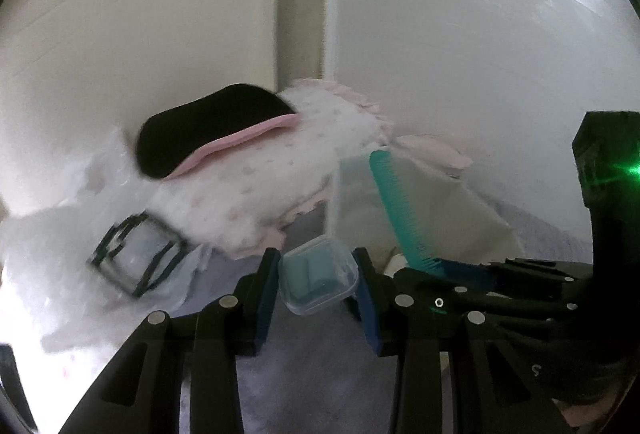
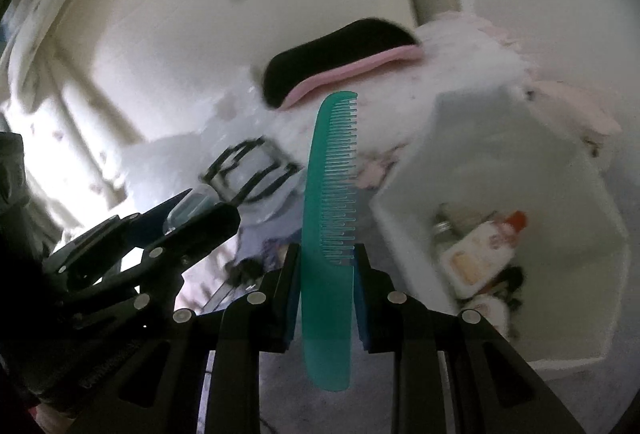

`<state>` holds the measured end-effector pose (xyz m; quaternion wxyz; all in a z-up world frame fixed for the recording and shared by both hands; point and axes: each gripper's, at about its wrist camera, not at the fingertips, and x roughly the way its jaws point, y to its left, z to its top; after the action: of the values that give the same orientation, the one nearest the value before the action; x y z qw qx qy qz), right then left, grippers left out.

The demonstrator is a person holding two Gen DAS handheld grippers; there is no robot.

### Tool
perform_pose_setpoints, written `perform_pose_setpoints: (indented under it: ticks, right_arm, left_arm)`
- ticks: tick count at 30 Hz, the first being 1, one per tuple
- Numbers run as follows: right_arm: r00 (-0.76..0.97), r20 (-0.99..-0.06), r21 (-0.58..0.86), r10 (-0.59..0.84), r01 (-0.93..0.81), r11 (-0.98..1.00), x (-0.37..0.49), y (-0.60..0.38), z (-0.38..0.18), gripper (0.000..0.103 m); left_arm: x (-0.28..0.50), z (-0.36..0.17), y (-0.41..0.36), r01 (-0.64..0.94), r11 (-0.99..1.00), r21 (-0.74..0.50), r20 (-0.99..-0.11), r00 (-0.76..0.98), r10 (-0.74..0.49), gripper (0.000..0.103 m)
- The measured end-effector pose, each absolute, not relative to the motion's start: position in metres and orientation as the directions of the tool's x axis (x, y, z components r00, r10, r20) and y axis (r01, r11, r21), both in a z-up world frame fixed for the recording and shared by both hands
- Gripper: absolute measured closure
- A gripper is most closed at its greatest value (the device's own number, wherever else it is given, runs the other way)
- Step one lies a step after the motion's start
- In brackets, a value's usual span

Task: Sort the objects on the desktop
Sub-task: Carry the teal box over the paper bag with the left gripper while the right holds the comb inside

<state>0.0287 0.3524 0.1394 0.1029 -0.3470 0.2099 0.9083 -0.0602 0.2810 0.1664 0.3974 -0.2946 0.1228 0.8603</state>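
Observation:
My left gripper is shut on a small clear plastic box with a teal block inside, held above the surface. My right gripper is shut on a teal comb that stands upright between the pads. The comb also shows in the left wrist view, with the right gripper at the right. The left gripper shows in the right wrist view at the left. A white bin sits to the right.
A black and pink eye mask lies on a white dotted cloth. A clear pouch with black trim lies at the left. The bin holds a white bottle with an orange cap and other small items.

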Motion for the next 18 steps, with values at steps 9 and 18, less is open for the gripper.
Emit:
perform_pose_setpoints:
  ticks: [9, 18]
  right_arm:
    - [-0.723, -0.681, 0.381, 0.118, -0.487, -0.786, 0.053, 0.418, 0.127, 0.079]
    - [-0.682, -0.724, 0.397, 0.101, -0.533, -0.747, 0.047, 0.441, 0.098, 0.079]
  left_arm:
    - [-0.053, 0.155, 0.359, -0.832, -0.551, 0.061, -0.646, -0.454, 0.614, 0.069]
    - [-0.072, 0.130, 0.386, -0.839, -0.541, 0.052, -0.703, -0.416, 0.577, 0.069]
